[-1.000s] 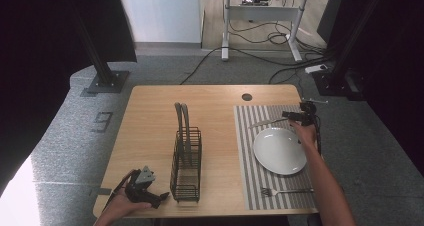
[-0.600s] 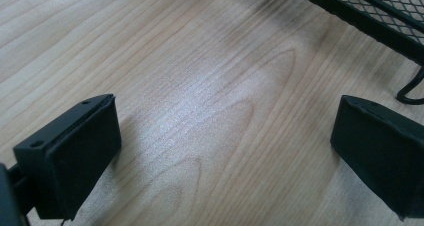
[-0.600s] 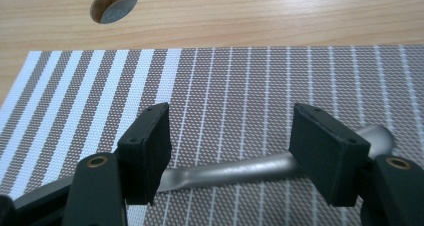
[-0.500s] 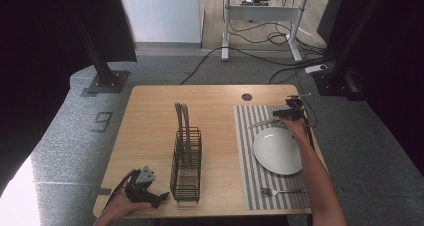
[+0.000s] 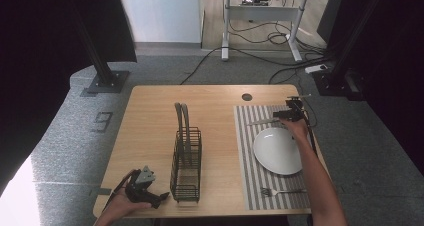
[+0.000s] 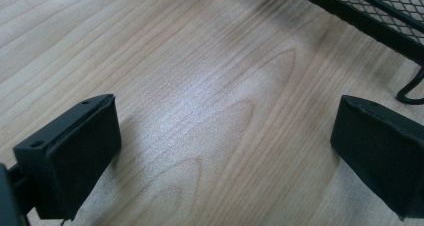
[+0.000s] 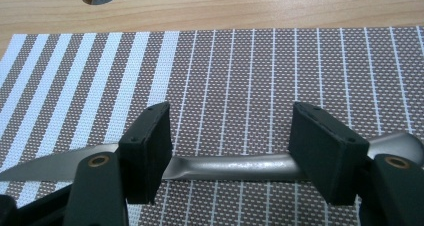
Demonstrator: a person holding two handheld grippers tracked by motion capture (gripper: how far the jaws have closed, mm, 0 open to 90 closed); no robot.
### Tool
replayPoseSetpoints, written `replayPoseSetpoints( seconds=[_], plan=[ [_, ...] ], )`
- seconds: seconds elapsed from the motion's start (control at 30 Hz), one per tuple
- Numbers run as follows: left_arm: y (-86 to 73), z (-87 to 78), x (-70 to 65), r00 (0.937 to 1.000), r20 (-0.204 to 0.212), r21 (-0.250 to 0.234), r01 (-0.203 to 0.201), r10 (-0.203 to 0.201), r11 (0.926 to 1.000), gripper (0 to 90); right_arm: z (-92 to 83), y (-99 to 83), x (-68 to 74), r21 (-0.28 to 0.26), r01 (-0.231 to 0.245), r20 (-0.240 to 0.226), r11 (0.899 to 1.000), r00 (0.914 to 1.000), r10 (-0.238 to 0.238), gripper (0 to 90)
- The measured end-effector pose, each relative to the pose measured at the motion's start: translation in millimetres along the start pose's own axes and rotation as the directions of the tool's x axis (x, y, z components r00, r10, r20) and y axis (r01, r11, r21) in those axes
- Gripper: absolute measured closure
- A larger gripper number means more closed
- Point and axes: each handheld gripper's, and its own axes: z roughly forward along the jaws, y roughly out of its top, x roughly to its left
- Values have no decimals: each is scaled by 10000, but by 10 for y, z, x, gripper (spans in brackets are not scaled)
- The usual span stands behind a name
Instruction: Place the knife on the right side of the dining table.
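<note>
Striped placemat (image 7: 240, 71) bears a plain silver knife (image 7: 235, 167) lying flat.

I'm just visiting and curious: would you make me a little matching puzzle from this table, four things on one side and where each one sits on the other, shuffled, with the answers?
Things:
1. knife
2. fork
3. white plate
4. black wire rack

Places:
A. middle of the striped placemat
B. on the bare wood, left of the placemat
C. near edge of the placemat, in front of the plate
D. far end of the placemat, between the open jaws of the right gripper

Pairs: 1-D, 2-C, 3-A, 4-B
</note>
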Motion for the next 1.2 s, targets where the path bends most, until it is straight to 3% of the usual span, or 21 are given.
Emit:
replayPoseSetpoints(
  seconds=[0.23,0.37,0.43,0.47,0.77,0.8,1.03,1.07,1.1,1.13,1.17,1.2],
  plan=[
    [0,0,-1,10000,-4,-1,4,-4,10000,0,6,-37,-1,153,-88,46,9998,10000,88,322],
    [-1,-1,-1,10000,-3,2,5,-5,10000,0,-28,-27,5,-331,-111,300,9994,9995,121,323],
    [0,0,-1,10000,-2,-1,7,-7,10000,0,-75,-12,10,-626,-203,40,9978,9998,206,322],
    [0,0,-1,10000,-2,-1,8,-8,10000,0,-129,-8,32,-738,-28,-32,9973,10000,25,321],
    [0,0,-2,10000,-3,-1,7,-7,10000,0,-366,-92,111,-1120,352,-528,9931,9978,-413,317],
    [0,0,-2,10000,1,-1,9,-9,10000,0,-429,-134,159,-1051,329,-855,9939,9955,-420,316],
    [1,1,-2,10000,7,3,1,-1,10000,0,-630,-273,387,-1157,706,-1586,9908,9834,-886,315],
    [1,1,-2,10000,10,2,-5,5,10000,0,-721,-310,486,-1390,827,-1856,9868,9767,-1080,319],
    [1,1,-2,10000,10,2,-5,5,10000,0,-721,-310,486,-1390,827,-1856,9868,9767,-1080,319],
    [2,1,-2,10000,5,5,-8,8,10000,0,-810,-357,593,-1503,1072,-2061,9828,9689,-1372,319],
    [2,1,-2,10000,9,5,-11,11,10000,0,-810,-357,593,-1503,1072,-2061,9828,9689,-1372,319],
    [2,2,-3,10000,11,4,-12,12,10000,0,-893,-414,703,-1558,1219,-2346,9802,9594,-1566,319]
  ],
)
